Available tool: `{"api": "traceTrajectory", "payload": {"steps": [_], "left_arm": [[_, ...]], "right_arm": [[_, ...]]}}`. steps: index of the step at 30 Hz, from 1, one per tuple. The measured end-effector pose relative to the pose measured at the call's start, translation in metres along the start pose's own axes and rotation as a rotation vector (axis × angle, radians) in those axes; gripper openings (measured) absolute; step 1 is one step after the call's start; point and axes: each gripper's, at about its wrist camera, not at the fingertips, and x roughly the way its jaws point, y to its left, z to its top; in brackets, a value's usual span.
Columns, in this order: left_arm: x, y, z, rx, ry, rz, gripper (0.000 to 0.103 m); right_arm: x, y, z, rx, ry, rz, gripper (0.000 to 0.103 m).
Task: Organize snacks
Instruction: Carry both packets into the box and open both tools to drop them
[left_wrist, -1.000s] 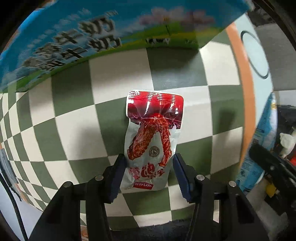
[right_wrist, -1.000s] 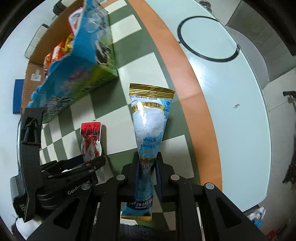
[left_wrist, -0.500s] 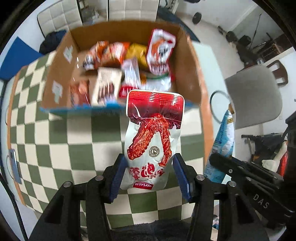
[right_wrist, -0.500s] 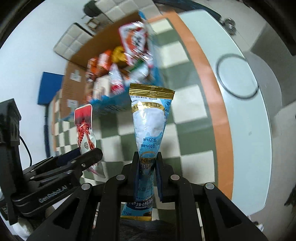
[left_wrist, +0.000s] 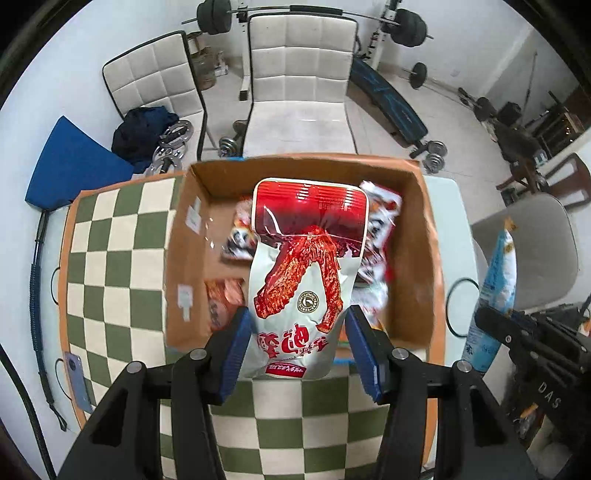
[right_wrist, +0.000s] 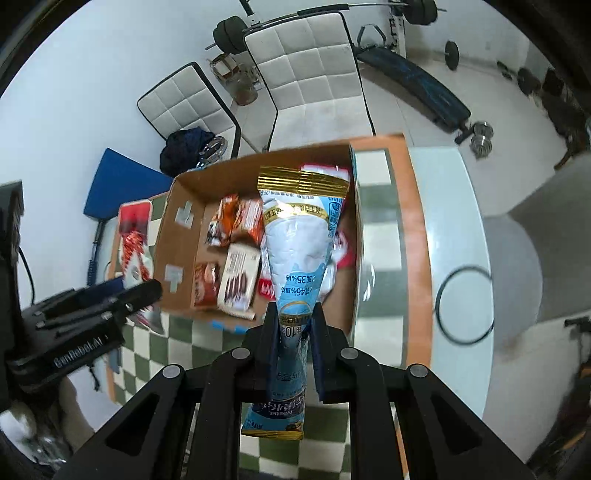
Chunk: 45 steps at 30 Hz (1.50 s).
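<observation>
Both grippers have risen since a second ago: the views that then looked down on the checked cloth now look over the open cardboard box (left_wrist: 410, 258) from above. The left gripper (left_wrist: 299, 347) is clenched on the lower part of the red-and-white chicken-wing pouch (left_wrist: 306, 273), which hangs over the middle of the box. The right gripper (right_wrist: 294, 325) grasps the blue ice-cream cone wrapper (right_wrist: 299, 251) near its narrow end, the gold-sealed top reaching over the box's right half.

Risks, as I judge them: the cone is held near its tail, so a quick swing could let it pivot or slide out between the pads. The two grippers are near each other and could knock together over the box. Packets already lie piled inside (right_wrist: 236, 273), so a pouch let go near the wall might tip over the rim.

Under the box lies a green-and-cream checked cloth (left_wrist: 110, 266) with an orange border on a pale worktop (right_wrist: 454, 229). A phone (left_wrist: 75, 380) rests at the cloth's left edge. Beyond stand white padded chairs (left_wrist: 299, 85), a blue cushion (left_wrist: 70, 162), barbells and a weight bench (left_wrist: 388, 107).
</observation>
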Motion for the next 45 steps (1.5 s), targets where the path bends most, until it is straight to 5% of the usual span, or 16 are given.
{"api": "traceTrajectory", "payload": {"steps": [17, 45], "left_arm": [[0.087, 0.042, 0.059, -0.016, 0.158, 0.110, 0.050], [0.140, 0.062, 0.065, -0.042, 0.283, 0.126, 0.054]], "right_arm": [[0.107, 0.012, 0.062, -0.023, 0.147, -0.152, 0.017], [0.154, -0.004, 0.067, 0.036, 0.260, -0.169, 0.018]]}}
